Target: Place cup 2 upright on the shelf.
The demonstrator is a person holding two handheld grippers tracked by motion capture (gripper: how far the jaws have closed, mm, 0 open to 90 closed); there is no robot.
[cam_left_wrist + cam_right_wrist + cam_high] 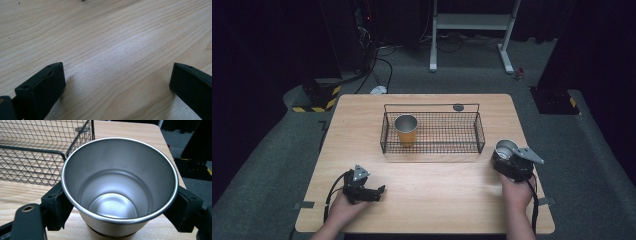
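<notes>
A steel cup (119, 185) stands upright between the jaws of my right gripper (119, 206), which is shut on its sides just right of the wire basket; from above the cup (506, 148) and right gripper (511, 162) sit near the table's right edge. An orange cup with a steel inside (406, 129) stands in the left part of the black wire basket (472, 131). My left gripper (379, 191) rests low at the front left of the table, open, with bare wood between its jaws (117, 82).
The wooden table (437, 190) has a dark round hole (458, 107) near its far edge behind the basket. The basket's right half (30, 157) holds nothing. Cables and a white stand lie on the grey floor beyond the table.
</notes>
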